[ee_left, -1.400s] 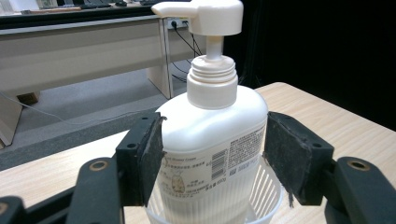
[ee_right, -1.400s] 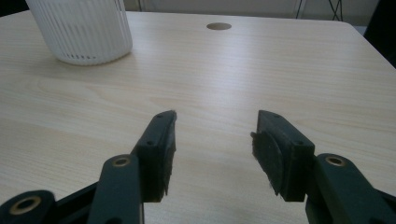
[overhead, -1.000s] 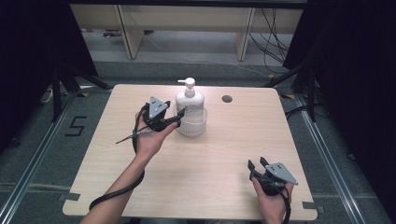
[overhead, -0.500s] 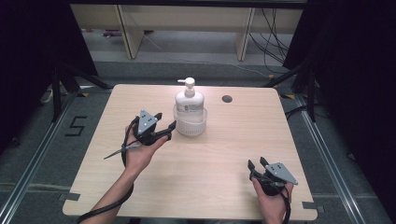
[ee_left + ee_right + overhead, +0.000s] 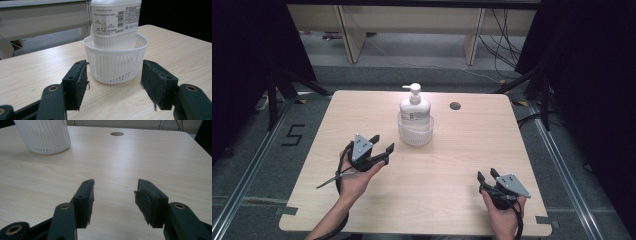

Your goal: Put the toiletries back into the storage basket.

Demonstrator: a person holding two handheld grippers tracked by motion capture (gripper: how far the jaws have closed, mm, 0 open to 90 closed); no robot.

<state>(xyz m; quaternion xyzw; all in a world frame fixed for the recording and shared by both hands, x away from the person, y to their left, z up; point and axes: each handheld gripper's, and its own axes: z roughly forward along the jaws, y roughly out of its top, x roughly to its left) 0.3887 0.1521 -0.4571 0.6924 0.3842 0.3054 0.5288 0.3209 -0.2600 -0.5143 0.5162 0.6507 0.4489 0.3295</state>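
On the tabletop, toward its far middle, a pump bottle stands upright inside a white slotted basket. That looks like the finished part of the work: the bottle is seated, its base below the rim, and nothing grips it. What is left, by my judgement, is only to bring the hands clear, unless the basket itself is to be carried next.

The left tongs hang just short of the basket, jaws spread wide and empty; in the left gripper view the basket sits between and beyond the two pads, not touching either, with the bottle rising out of it. The right tongs rest near the front right corner, well apart from the basket, jaws also parted and holding nothing; the right gripper view shows bare wood between them and the basket off at the upper left.

Against the frame a second ago, the left tongs have drawn back from right beside the bottle toward the person. The right tongs, the bottle and the basket have not shifted.
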